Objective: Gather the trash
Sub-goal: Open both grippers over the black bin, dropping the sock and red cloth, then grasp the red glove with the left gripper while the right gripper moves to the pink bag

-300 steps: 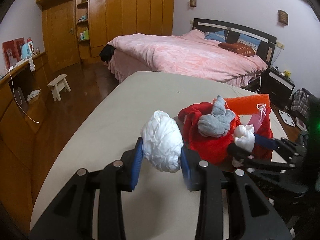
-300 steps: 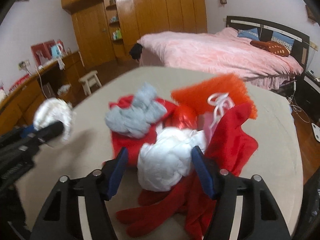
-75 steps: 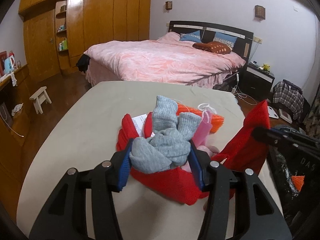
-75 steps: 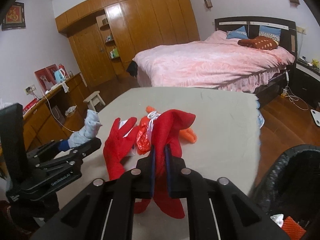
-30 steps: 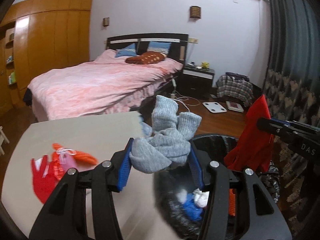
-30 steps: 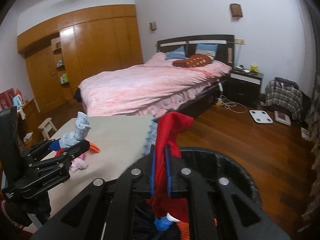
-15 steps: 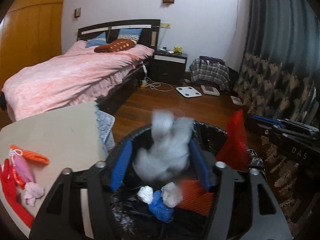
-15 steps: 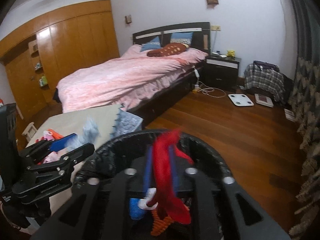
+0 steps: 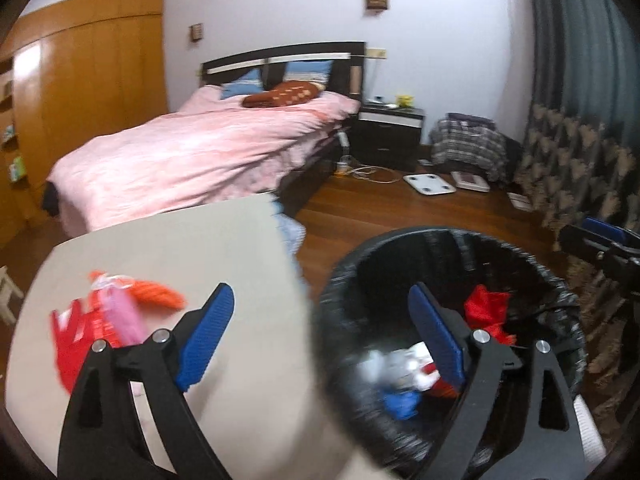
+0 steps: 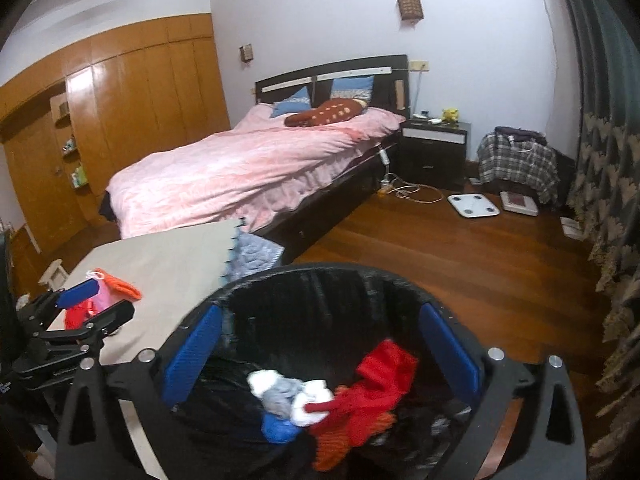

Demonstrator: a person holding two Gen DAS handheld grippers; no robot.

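Room: bedroom with a pink-covered bed (image 10: 256, 164), a wooden wardrobe wall (image 10: 132, 112) and a dark wood floor (image 10: 460, 256).
Landmark: black bin (image 10: 320, 276), lined with a black bag, standing on the floor just beside the beige table (image 10: 168, 256).
Bin contents: red cloth (image 10: 380, 376), grey sock bundle (image 10: 280, 394), white wads (image 10: 310, 402), a blue item (image 10: 278, 428) and an orange piece (image 10: 330, 446), all lying inside the bin.
Right gripper (image 10: 320, 360): jaws spread wide, nothing between them, positioned above the bin opening.
Left gripper (image 9: 320, 340): jaws spread wide and empty; one finger over the table, the other over the bin (image 9: 400, 248).
Remaining trash: orange knit item (image 9: 156, 294), pink item (image 9: 124, 316) and red glove (image 9: 76, 340) on the table, well apart from the bin.
Image quality: left wrist view is motion-blurred near the bin.
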